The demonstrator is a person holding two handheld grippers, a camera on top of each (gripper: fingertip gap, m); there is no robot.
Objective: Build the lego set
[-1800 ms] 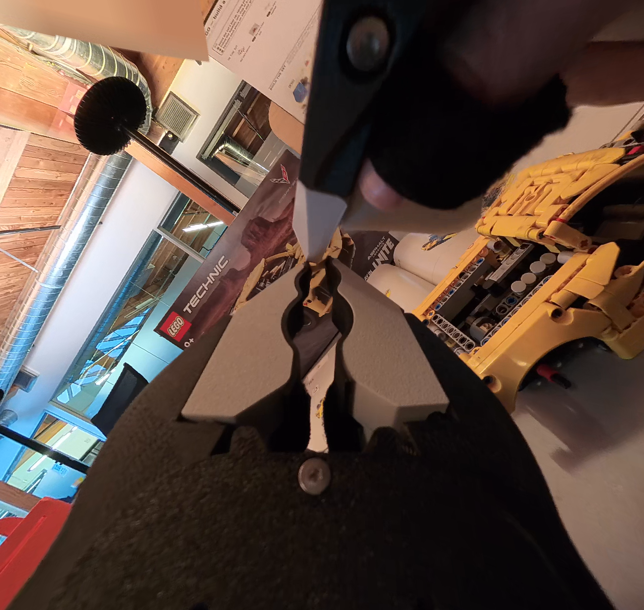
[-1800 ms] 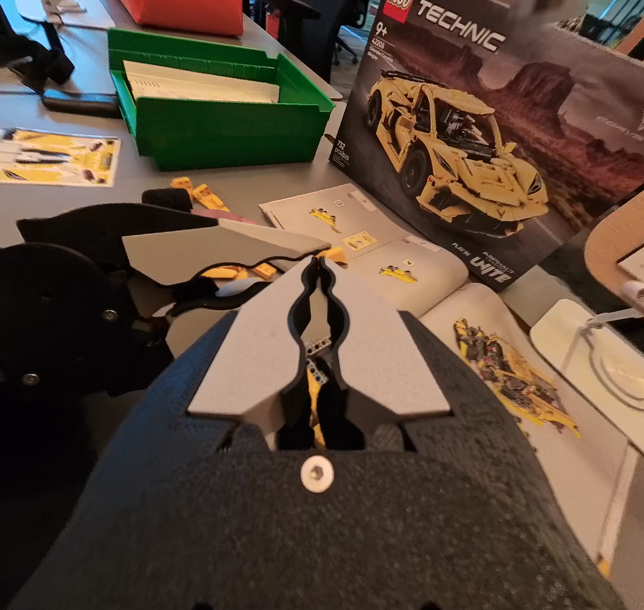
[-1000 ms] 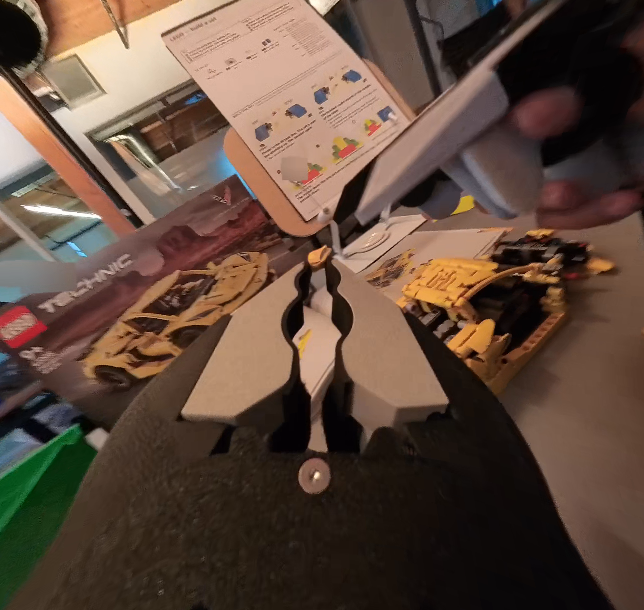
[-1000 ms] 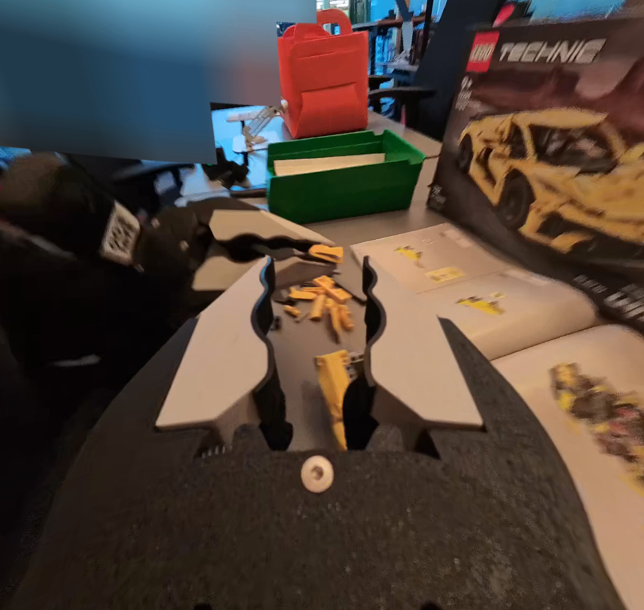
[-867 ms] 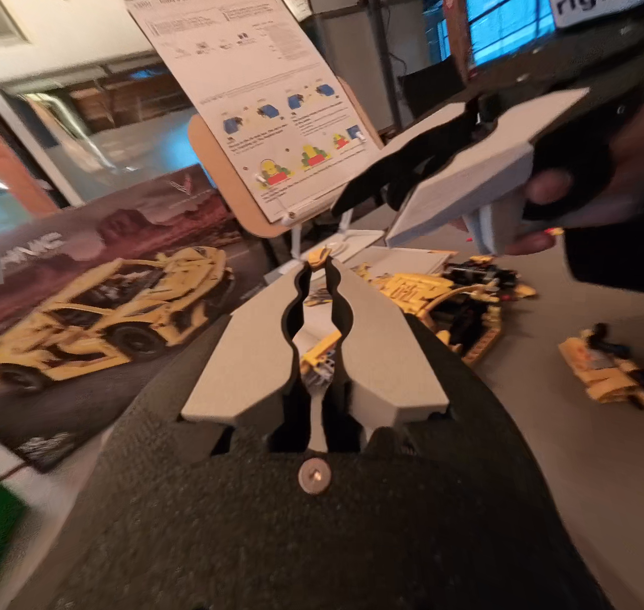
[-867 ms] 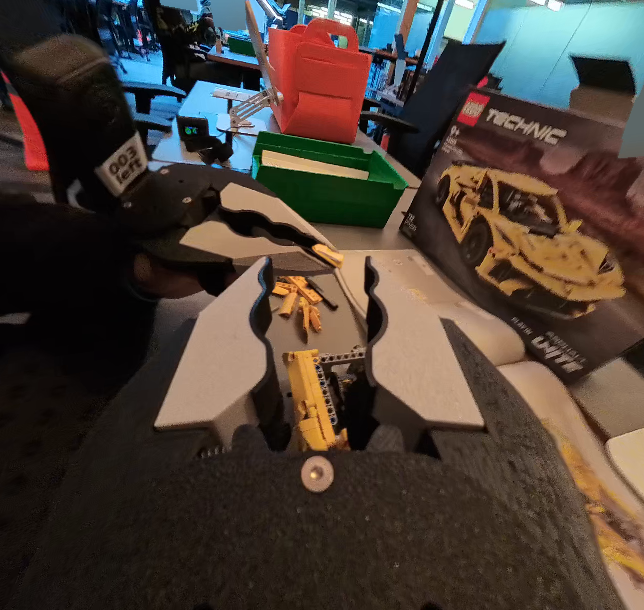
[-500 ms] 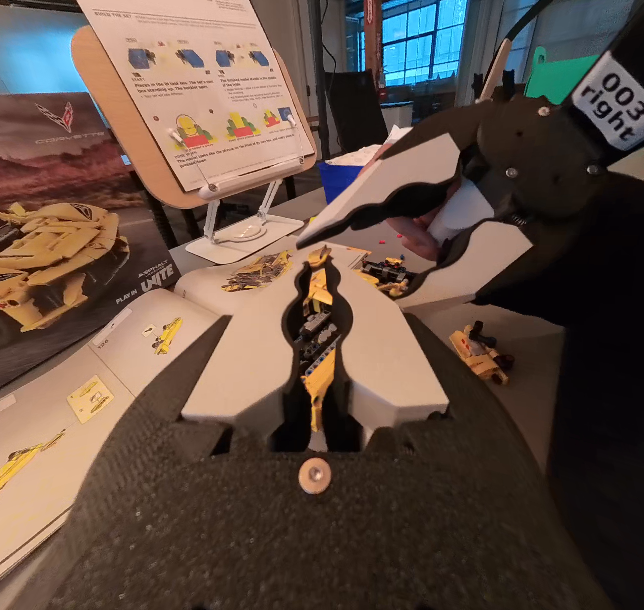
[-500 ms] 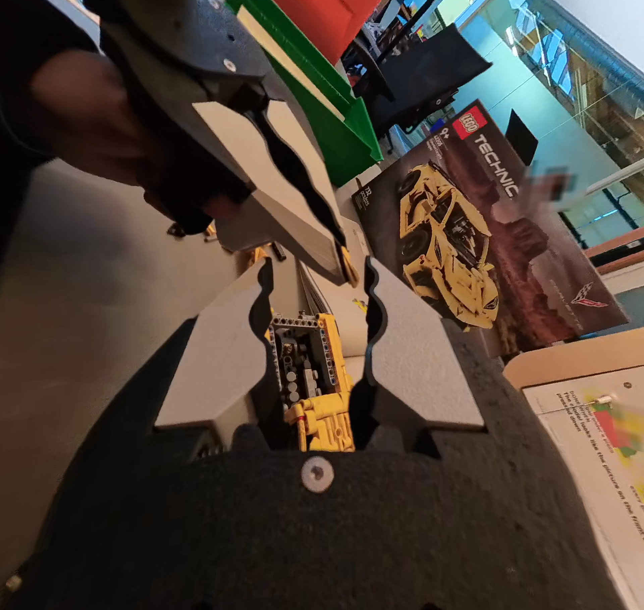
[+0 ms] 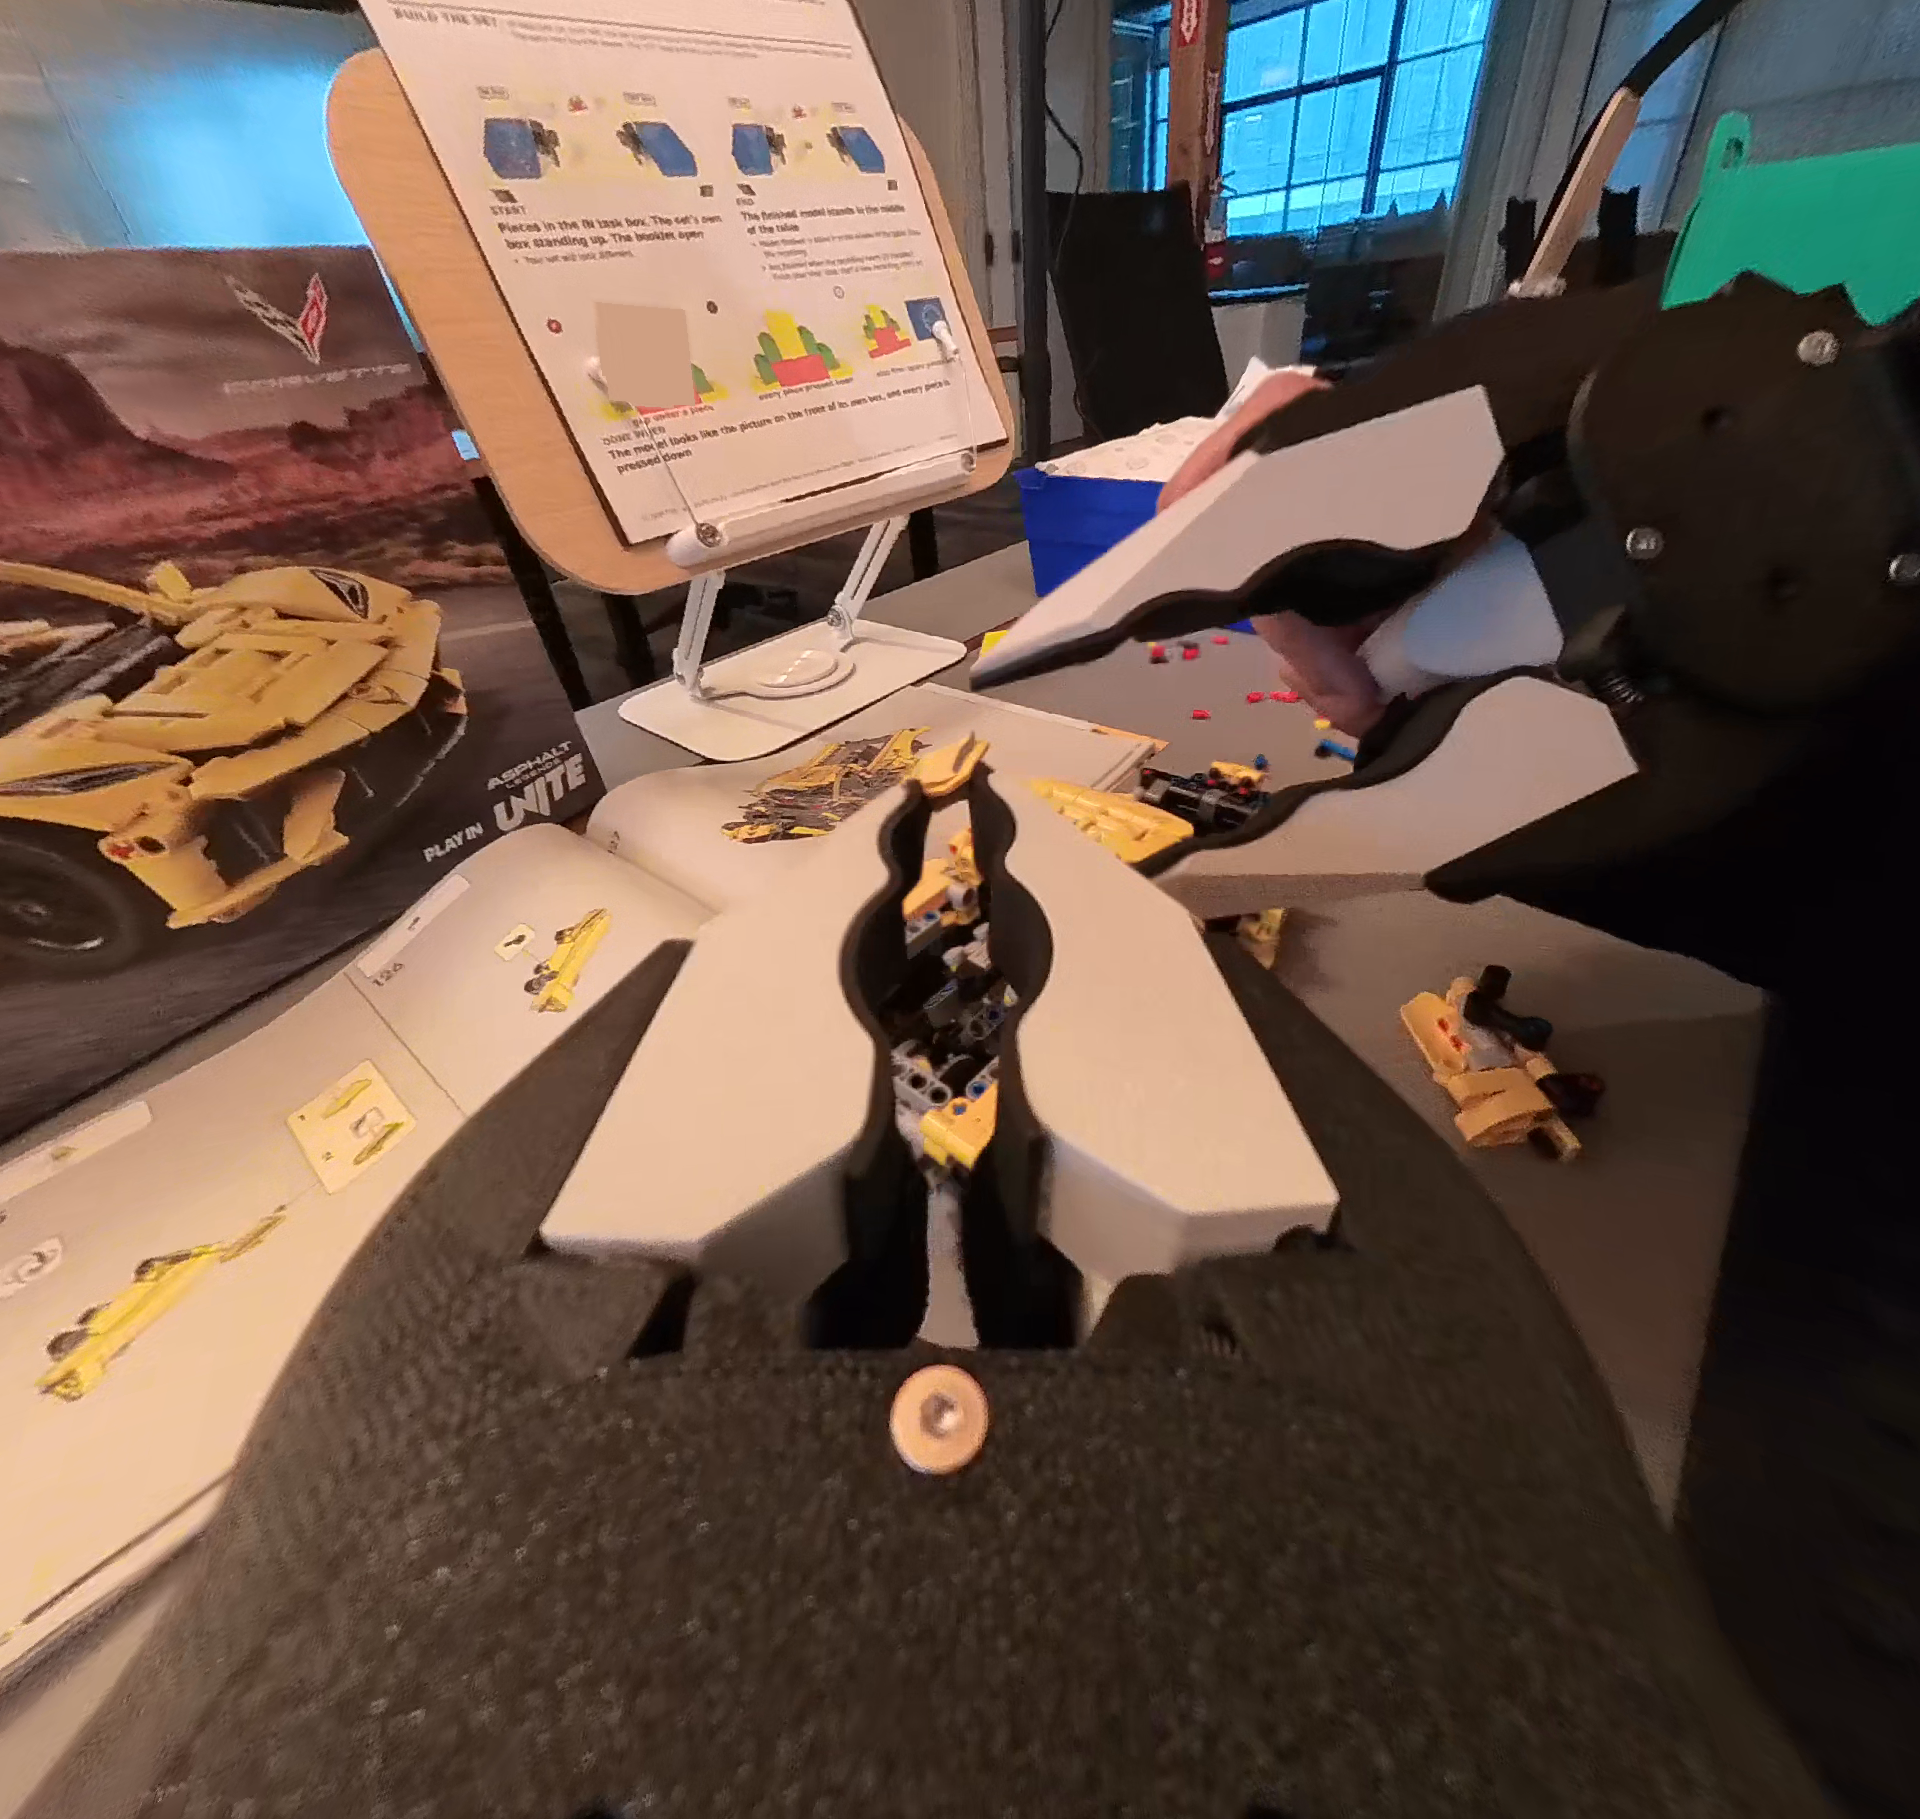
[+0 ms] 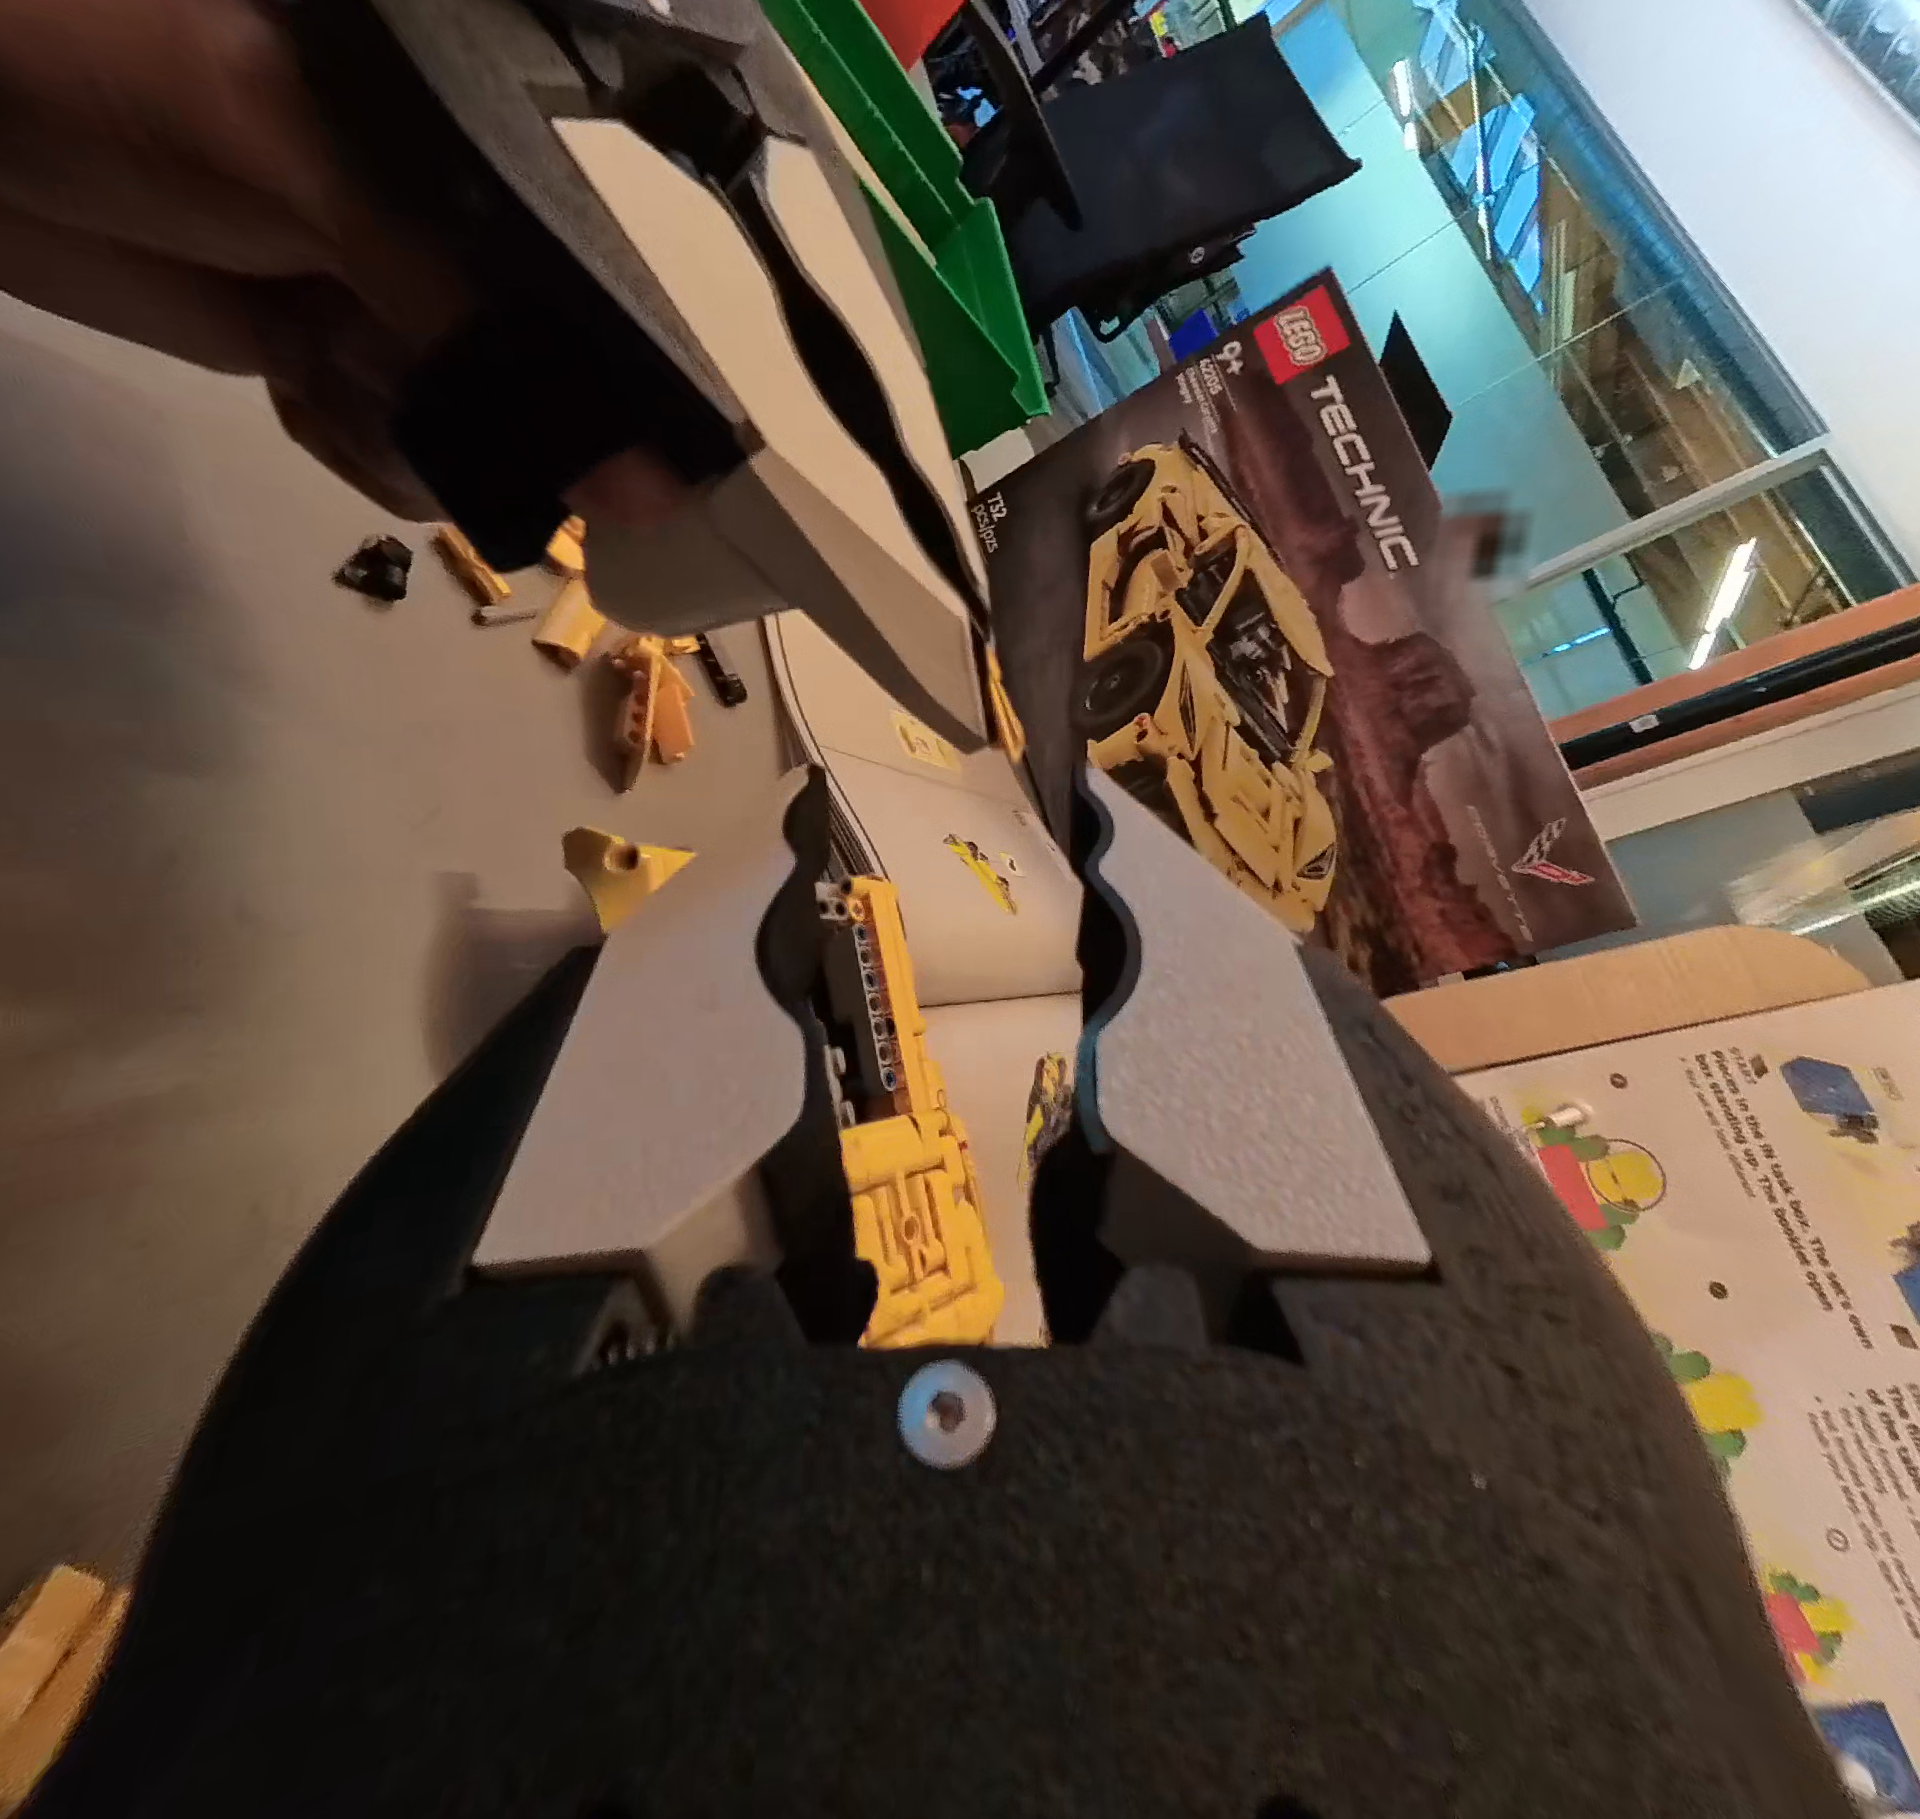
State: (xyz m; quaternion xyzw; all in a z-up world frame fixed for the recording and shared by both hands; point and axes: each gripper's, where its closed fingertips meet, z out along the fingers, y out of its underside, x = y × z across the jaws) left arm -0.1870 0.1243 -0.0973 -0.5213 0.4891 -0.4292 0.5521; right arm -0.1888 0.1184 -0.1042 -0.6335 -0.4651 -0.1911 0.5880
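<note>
Your left gripper (image 9: pixel 951 782) points level across the table (image 9: pixel 1621 1239), its fingers pinched together on a small yellow piece (image 9: pixel 954 759) that sticks out past the tips. Below and beyond those tips sits the part-built yellow car (image 9: pixel 951 1021), seen through the slot between the fingers. Your right gripper (image 9: pixel 1070 761) comes in from the right, rolled onto its side so one finger lies above the other, and its jaws stand wide apart over the far end of the car. A hand (image 9: pixel 1314 668) shows behind its fingers.

In the right wrist view the camera is tilted steeply. The right gripper (image 10: pixel 940 803) is spread, with the car (image 10: pixel 899 1146) lying between its fingers but not touched by them. The left gripper (image 10: pixel 982 720) hangs just beyond, tips closed on the piece (image 10: pixel 1006 720).

Against the view 0.5 s ago, the left gripper has kept its pinch and its heading, and the right gripper stays spread at the same width; the car's beam now shows nearer the right gripper's left finger.

Loose yellow parts (image 10: pixel 644 699) lie on the table at left. The open booklet (image 9: pixel 488 948) lies near, the box (image 9: pixel 208 564) stands far left, and a sheet on a stand (image 9: pixel 665 211) rises behind
</note>
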